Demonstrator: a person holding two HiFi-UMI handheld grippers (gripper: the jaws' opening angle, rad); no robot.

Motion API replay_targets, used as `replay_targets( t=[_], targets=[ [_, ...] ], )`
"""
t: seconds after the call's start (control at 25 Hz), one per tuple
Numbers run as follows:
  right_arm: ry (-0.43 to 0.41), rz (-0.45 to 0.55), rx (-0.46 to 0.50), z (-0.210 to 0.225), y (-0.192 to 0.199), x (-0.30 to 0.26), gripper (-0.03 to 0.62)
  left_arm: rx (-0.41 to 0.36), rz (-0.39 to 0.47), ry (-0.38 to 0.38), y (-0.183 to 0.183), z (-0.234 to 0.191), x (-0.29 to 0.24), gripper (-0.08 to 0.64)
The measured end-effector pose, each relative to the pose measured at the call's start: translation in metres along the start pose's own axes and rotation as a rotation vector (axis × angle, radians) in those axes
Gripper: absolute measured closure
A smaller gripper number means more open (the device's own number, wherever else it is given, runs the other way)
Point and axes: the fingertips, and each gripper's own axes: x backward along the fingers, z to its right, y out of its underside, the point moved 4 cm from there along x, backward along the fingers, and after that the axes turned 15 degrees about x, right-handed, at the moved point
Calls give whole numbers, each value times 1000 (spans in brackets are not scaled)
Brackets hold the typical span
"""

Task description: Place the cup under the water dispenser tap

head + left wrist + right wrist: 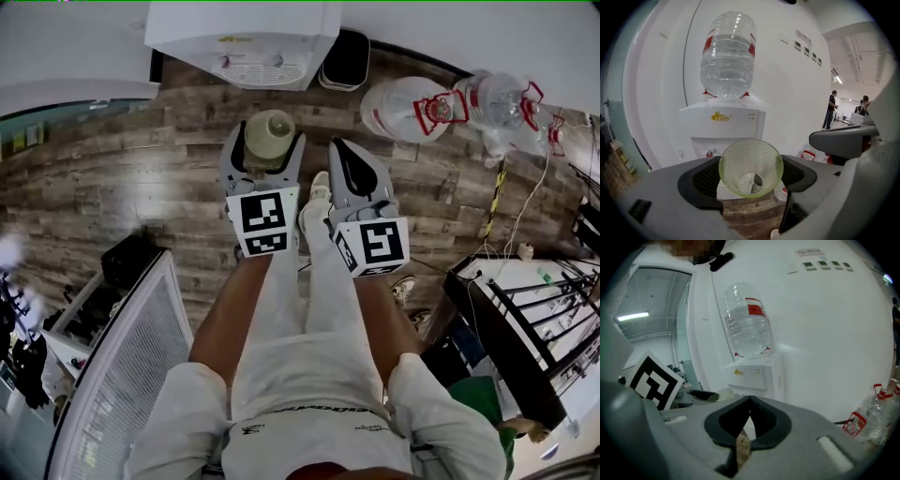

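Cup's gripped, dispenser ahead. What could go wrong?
The tapered pale green translucent cup is pinched only at its sides by the left gripper's fingers; it could slip. It hides much of the white water dispenser's tap recess in the left gripper view, so placement may land off-centre.

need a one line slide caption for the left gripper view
Left gripper holding a green textured cup in front of a white water dispenser topped with a large bottle.

Cup (269, 131) in the left claw (266, 150), water dispenser (246, 37) ahead, bottles (497, 98) to its right
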Motion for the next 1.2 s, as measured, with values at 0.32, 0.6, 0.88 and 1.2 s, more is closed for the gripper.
replay_targets(
  t=[0.32, 0.6, 0.88, 1.2],
  targets=[
    [15, -20, -4, 8, 22, -16, 594, -5, -15, 8, 20, -14, -41, 184],
    [12, -37, -20, 6, 41, -26, 594, -12, -20, 4, 40, -24, -74, 185],
    [12, -45, -28, 11, 56, -36, 594, -18, -35, -22, 59, -47, -117, 184],
    [14, -60, -17, 19, 70, -41, 594, -34, -45, -23, 79, -58, -153, 184]
  ],
)
